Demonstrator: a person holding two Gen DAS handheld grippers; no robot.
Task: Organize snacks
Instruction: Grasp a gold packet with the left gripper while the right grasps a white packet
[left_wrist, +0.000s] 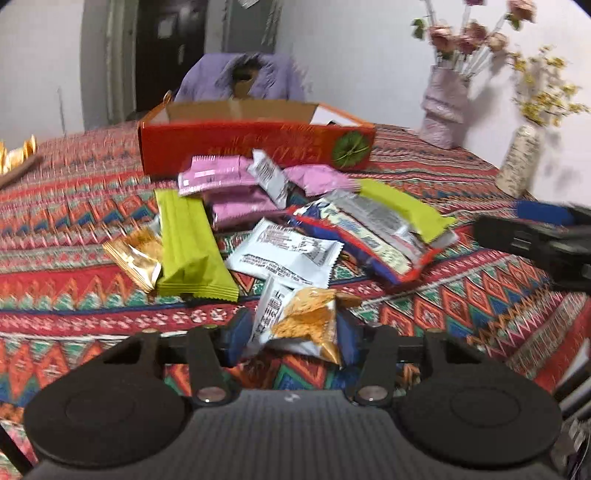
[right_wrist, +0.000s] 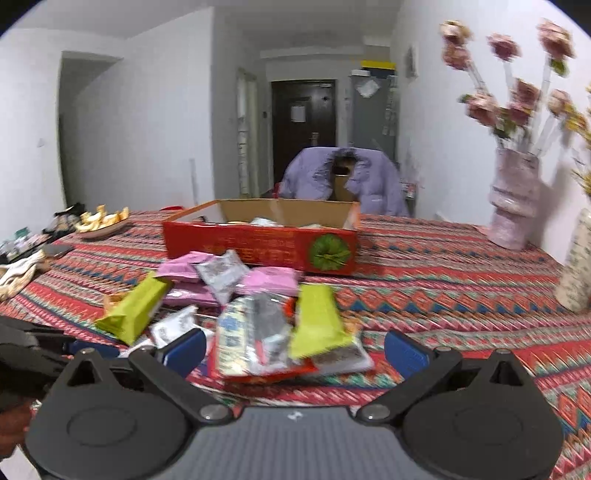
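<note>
A pile of snack packets lies on the patterned tablecloth (left_wrist: 74, 206) in front of an open red box (left_wrist: 255, 146). My left gripper (left_wrist: 293, 330) is shut on a white and orange snack packet (left_wrist: 299, 319) at the near edge of the pile. Green packets (left_wrist: 190, 243), pink packets (left_wrist: 218, 173) and a red-blue packet (left_wrist: 365, 240) lie beyond. My right gripper (right_wrist: 295, 350) is open, its blue pads either side of the red-edged packet (right_wrist: 255, 339) and a green packet (right_wrist: 317, 321). The box (right_wrist: 262, 247) holds some packets.
A pink vase of flowers (right_wrist: 513, 199) and a white vase (right_wrist: 576, 273) stand at the right. A plate of yellow pieces (right_wrist: 101, 221) and clutter sit at the left. A chair with a purple jacket (right_wrist: 343, 177) is behind the table.
</note>
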